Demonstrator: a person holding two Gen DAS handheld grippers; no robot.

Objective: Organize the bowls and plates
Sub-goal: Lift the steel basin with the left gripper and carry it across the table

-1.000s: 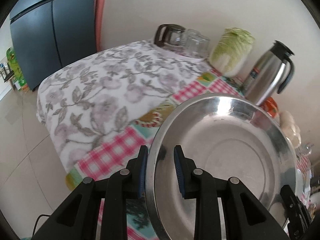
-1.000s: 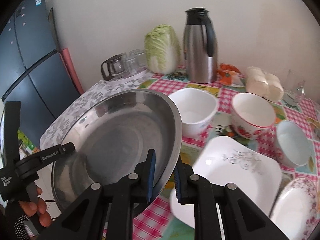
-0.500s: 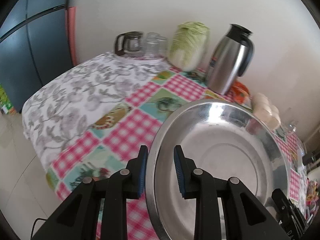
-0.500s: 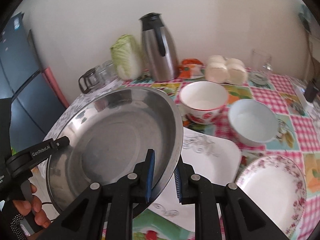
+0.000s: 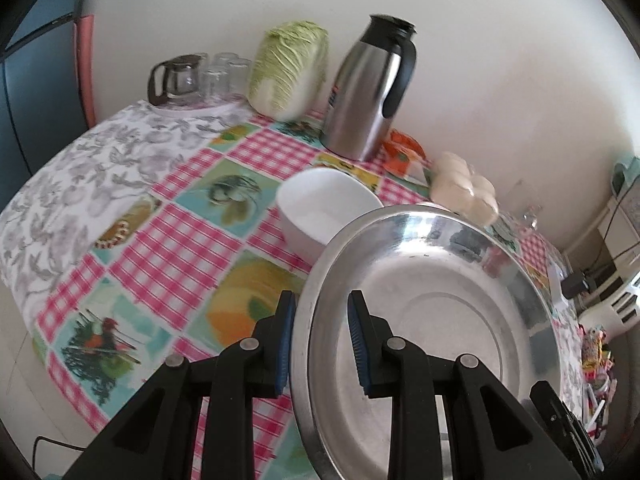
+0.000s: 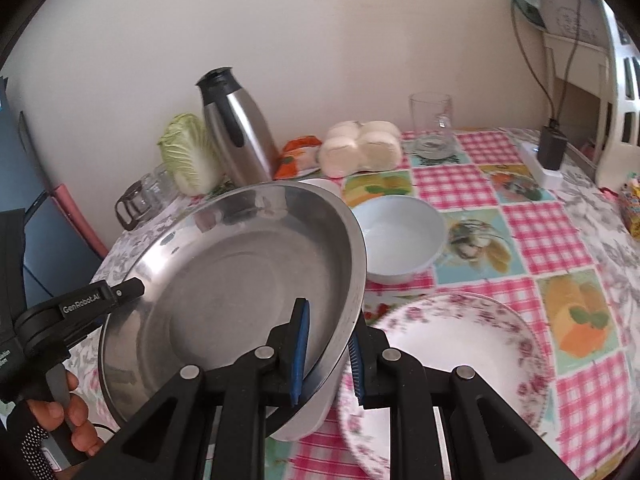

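While it hangs tilted above the checked tablecloth (image 5: 192,248), the steel basin (image 5: 432,320) is gripped at opposite sides of its rim by both tools. The left gripper (image 5: 320,344) is clamped on the near rim, one blue pad outside the wall and the other inside; the right gripper (image 6: 326,352) is clenched on the far rim in the same way, and its black body shows at the lower right edge of the left view.

From the right wrist, the basin hides most of what lies under it; a white edge shows just below its lower rim, but what it belongs to cannot be told. Just beside the basin stand a floral plate (image 6: 460,360) and a pale blue bowl (image 6: 400,236). In the left wrist view a white bowl (image 5: 324,212) sits behind the basin's upper rim.

Farther back along the wall stand a steel thermos jug (image 5: 368,92), a napa cabbage (image 5: 288,68), a glass coffee pot (image 5: 176,80) with tumblers, a pack of white buns (image 6: 360,148) and a glass mug (image 6: 432,124).
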